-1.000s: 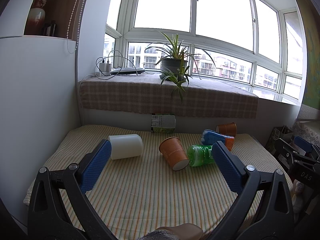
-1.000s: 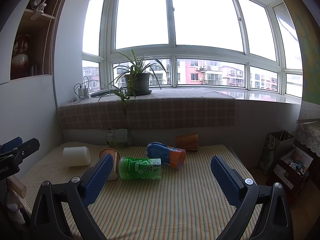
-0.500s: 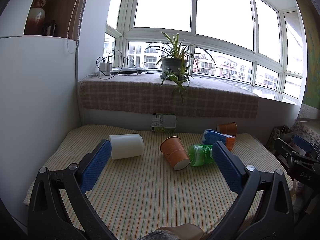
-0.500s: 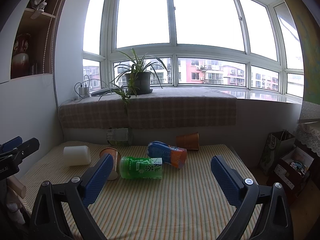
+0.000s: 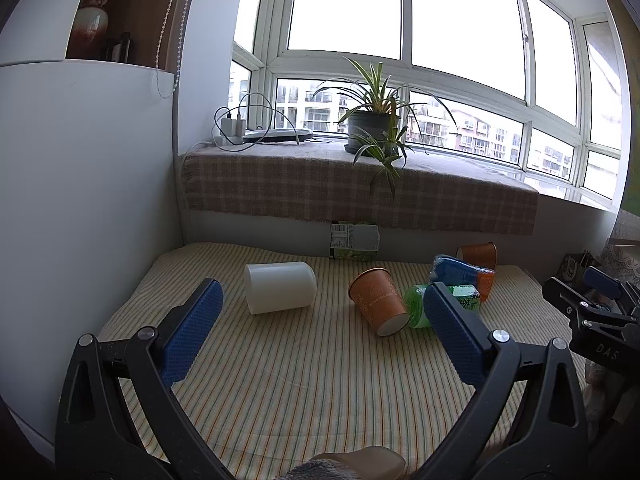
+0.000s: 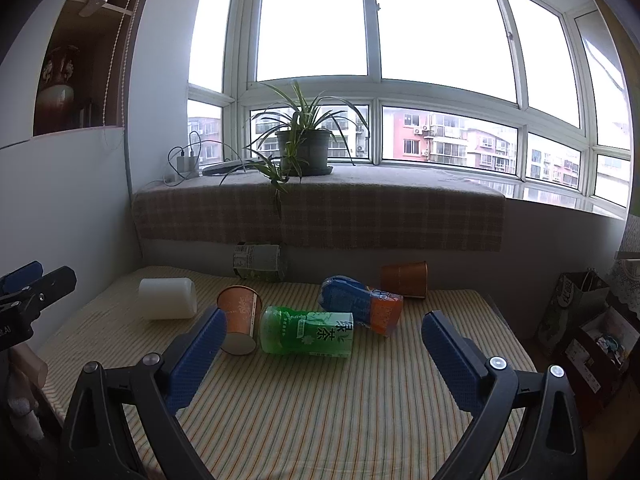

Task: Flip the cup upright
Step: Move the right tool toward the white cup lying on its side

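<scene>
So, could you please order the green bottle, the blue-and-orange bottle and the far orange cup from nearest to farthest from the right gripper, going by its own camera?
1. Green bottle, lying just ahead of the right gripper, centre-left.
2. Blue-and-orange bottle, behind it, slightly right.
3. Far orange cup, on its side near the back wall.

Beside the green bottle [image 6: 306,332] lie an orange cup [image 6: 239,314], a white cup [image 6: 168,298], on striped cloth [image 6: 320,408].
</scene>
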Motion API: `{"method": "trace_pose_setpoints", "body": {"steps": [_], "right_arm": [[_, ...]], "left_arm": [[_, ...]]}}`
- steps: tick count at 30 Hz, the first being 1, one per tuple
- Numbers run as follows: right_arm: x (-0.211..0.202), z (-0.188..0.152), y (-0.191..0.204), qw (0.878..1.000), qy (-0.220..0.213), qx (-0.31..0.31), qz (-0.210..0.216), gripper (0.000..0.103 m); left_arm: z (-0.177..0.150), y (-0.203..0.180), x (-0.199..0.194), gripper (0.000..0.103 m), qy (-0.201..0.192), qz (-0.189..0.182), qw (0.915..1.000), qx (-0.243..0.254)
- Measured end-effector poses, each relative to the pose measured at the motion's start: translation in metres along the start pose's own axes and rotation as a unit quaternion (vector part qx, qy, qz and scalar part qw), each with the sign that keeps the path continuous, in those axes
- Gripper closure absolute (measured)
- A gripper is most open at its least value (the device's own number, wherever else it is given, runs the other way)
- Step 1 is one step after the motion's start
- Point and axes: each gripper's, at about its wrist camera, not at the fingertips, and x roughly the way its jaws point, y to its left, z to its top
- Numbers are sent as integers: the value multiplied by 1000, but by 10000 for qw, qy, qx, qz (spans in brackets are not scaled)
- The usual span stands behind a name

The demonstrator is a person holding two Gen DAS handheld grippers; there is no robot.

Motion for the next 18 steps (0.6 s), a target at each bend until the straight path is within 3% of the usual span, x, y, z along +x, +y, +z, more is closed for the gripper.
{"method": "trace_pose_setpoints", "body": {"steps": [18], "right_arm": [[60,25,66,9932,362,-743,823,4]], "left_arm": [[-16,54,4,1,156,649,9977,-129]]}}
